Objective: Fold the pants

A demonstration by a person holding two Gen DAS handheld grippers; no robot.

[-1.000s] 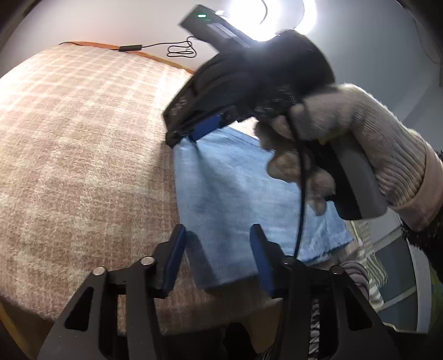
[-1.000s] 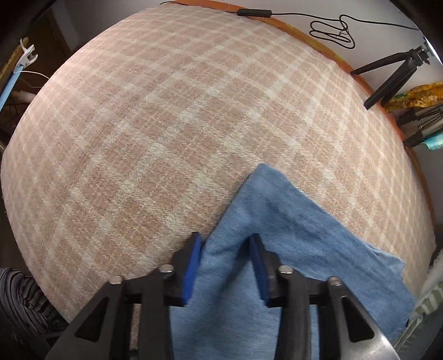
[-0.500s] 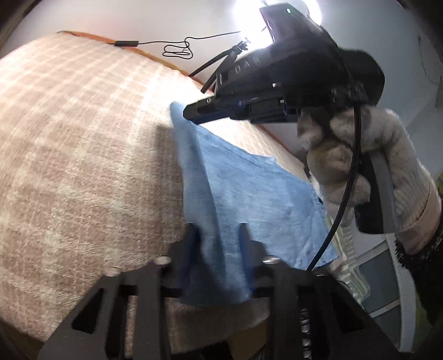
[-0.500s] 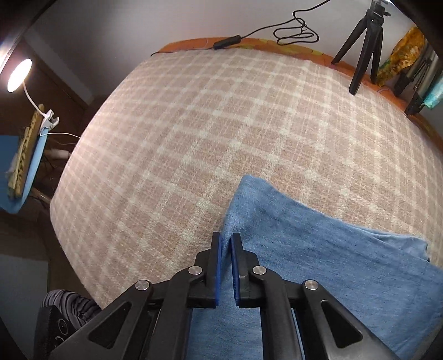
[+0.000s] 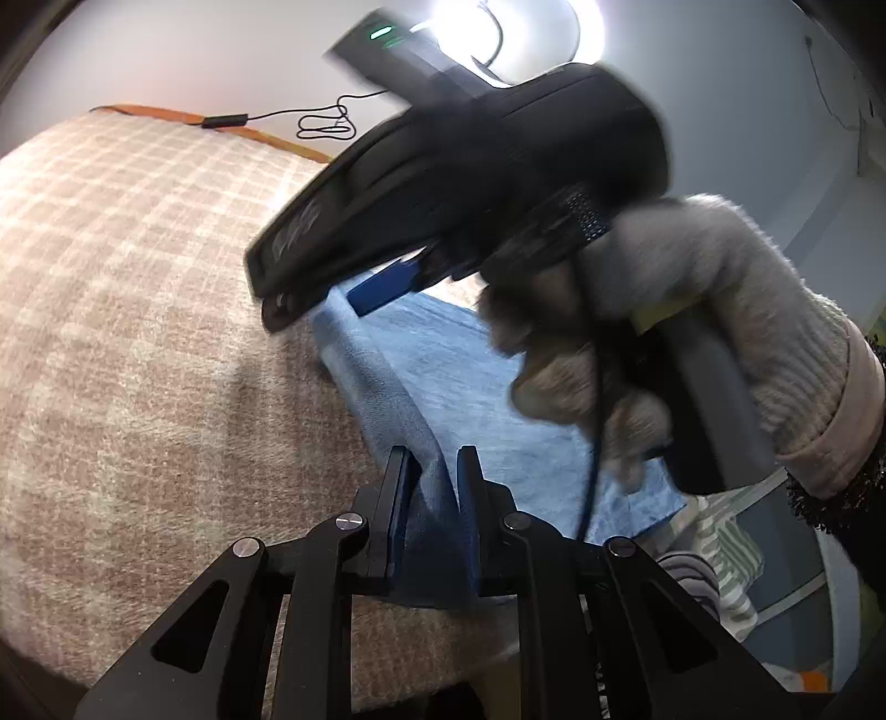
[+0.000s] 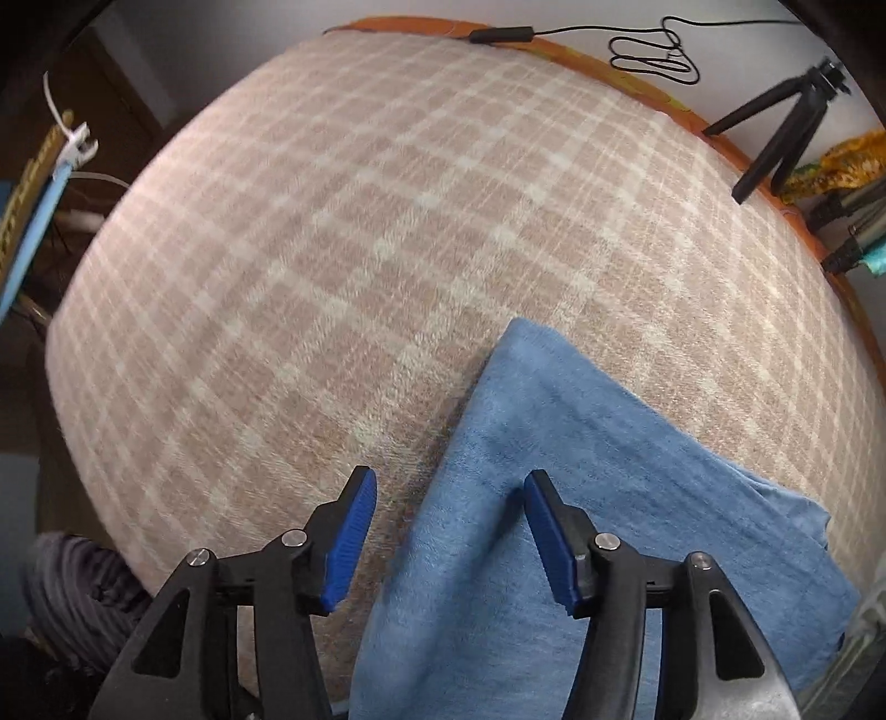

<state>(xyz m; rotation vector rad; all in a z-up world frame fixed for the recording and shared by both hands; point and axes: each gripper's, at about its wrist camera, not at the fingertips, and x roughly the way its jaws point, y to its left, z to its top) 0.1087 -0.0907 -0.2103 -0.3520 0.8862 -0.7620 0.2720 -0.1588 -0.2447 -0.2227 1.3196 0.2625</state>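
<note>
Soft blue pants (image 6: 581, 498) on fuzzy plaid blanket (image 6: 332, 249), L gripper (image 5: 432, 471) closing, pinching fold, R gripper (image 6: 448, 498) opening, apart

**A plaid-covered bed in a lamp-lit room**

A pink-and-cream checked blanket (image 6: 343, 232) covered the bed, with an orange edge (image 6: 626, 66) along its far side. A pale wall (image 5: 166, 50) rose behind, where a black cable (image 6: 653, 52) lay coiled. A small black tripod (image 6: 786, 133) stood at the corner. A bright lamp (image 5: 515, 33) glared overhead.
</note>
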